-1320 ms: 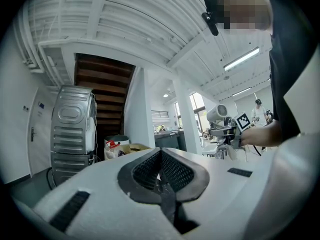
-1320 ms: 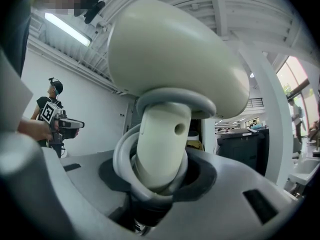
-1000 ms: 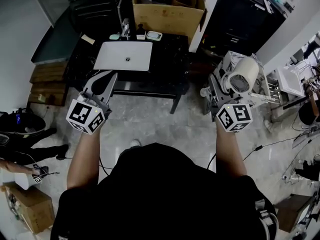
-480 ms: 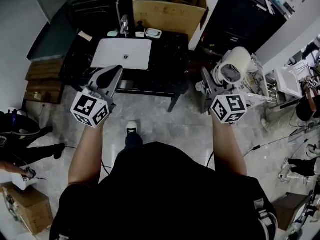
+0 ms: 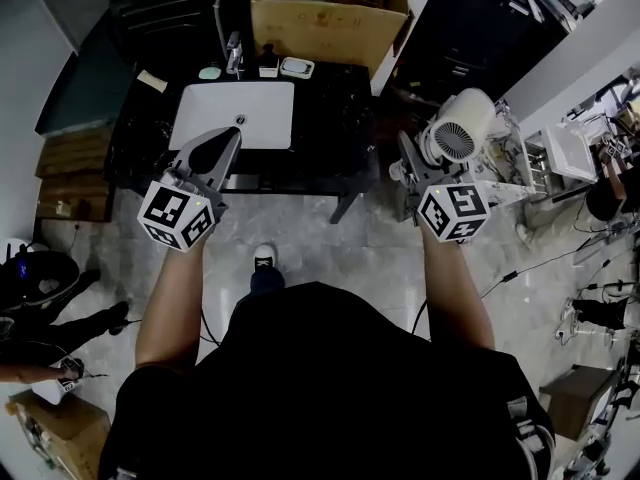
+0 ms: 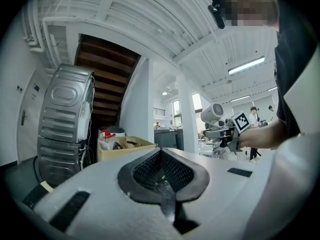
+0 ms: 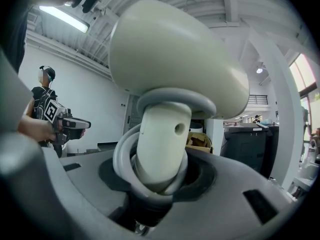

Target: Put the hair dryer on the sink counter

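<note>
Obs: right claw (image 5: 408,171) clamps hair dryer (image 5: 457,131) by its handle, aloft just off the right edge of worktop (image 5: 335,118), which lies to its left; left claw (image 5: 222,143) closed, empty, over front edge by basin (image 5: 235,113).

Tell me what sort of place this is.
Probably a workshop or test lab with a mock bathroom corner, not a home: the sink counter stands on open floor by a cardboard box, a washing machine stands nearby, and cables trail across the floor.
</note>
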A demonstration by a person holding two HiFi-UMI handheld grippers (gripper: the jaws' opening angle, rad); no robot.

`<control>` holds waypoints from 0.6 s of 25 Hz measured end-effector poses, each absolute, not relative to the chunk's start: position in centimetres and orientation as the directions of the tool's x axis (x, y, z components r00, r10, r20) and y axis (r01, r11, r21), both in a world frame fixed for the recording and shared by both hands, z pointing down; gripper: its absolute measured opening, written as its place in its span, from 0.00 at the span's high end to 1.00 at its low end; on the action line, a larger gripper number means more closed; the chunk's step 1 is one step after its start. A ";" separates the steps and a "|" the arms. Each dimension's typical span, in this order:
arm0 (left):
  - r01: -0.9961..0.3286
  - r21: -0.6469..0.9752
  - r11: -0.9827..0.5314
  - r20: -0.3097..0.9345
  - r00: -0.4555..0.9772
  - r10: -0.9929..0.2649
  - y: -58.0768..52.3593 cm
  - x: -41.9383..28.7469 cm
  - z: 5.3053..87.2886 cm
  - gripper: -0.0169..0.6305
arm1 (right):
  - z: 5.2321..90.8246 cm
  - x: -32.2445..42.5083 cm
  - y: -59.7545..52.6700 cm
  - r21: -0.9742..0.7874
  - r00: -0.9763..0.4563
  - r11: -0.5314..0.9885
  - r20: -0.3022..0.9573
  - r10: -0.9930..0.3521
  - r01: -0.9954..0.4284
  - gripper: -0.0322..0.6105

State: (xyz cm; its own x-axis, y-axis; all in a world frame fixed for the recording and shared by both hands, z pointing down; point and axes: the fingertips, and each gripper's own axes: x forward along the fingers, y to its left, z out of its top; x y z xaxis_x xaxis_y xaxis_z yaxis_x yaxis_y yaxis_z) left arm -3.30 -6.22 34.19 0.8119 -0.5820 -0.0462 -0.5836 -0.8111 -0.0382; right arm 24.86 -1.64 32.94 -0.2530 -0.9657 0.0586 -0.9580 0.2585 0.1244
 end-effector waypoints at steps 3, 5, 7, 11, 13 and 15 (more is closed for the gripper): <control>-0.562 -0.033 -0.827 -0.037 0.827 -0.561 -9.1 -3.1 34.7 0.95 | 33.5 24.9 -3.9 0.119 -0.226 0.233 0.075 -0.971 -0.965 0.67; -0.548 -0.028 -0.836 -0.031 0.836 -0.548 -11.1 -3.1 35.0 0.95 | 33.7 24.7 -5.4 0.118 -0.211 0.220 0.084 -0.974 -0.968 0.67; -0.534 -0.028 -0.845 -0.027 0.846 -0.533 -13.1 -3.1 35.2 0.95 | 34.0 24.6 -7.0 0.120 -0.196 0.206 0.090 -0.977 -0.971 0.67; -0.496 -0.026 -0.868 -0.025 0.868 -0.496 -16.6 -3.2 35.3 0.95 | 34.5 24.3 -9.7 0.126 -0.154 0.167 0.106 -0.982 -0.978 0.67; -0.473 -0.027 -0.881 -0.022 0.881 -0.472 -18.0 -3.0 35.4 0.95 | 34.4 24.0 -10.9 0.136 -0.137 0.152 0.112 -0.984 -0.979 0.67; -0.448 -0.028 -0.893 -0.015 0.894 -0.448 -19.1 -2.7 35.6 0.95 | 34.3 23.7 -11.8 0.142 -0.125 0.141 0.114 -0.986 -0.980 0.67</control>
State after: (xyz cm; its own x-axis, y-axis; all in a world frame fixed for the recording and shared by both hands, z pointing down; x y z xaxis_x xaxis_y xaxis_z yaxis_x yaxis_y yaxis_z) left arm -2.68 -19.10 35.57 0.8939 -0.4480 -0.0146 -0.4483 -0.8935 -0.0279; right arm 23.74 -11.80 34.29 -0.1251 -0.9855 0.1143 -0.9798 0.1408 0.1420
